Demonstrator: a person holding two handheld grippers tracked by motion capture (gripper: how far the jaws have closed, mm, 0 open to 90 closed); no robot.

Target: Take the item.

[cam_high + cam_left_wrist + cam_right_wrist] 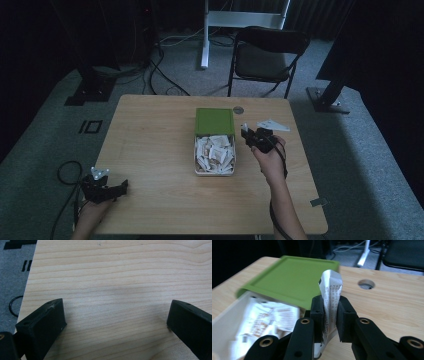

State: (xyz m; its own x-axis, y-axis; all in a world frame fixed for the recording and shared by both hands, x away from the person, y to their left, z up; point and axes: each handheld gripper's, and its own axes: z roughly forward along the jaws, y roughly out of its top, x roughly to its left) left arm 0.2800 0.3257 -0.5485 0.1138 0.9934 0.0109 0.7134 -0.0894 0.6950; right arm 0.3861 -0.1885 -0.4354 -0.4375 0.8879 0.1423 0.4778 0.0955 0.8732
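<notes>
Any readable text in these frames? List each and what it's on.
None legible.
Packet held in the right gripper: lines of dark print, too blurred to read.
Packets in the box: brownish print, blurred.
Green lid, table, left gripper: no text.

Print on packet (331, 293) blurred, unreadable.

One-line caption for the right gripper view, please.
Right claw shut on a packet beside the box with its green lid.
</notes>
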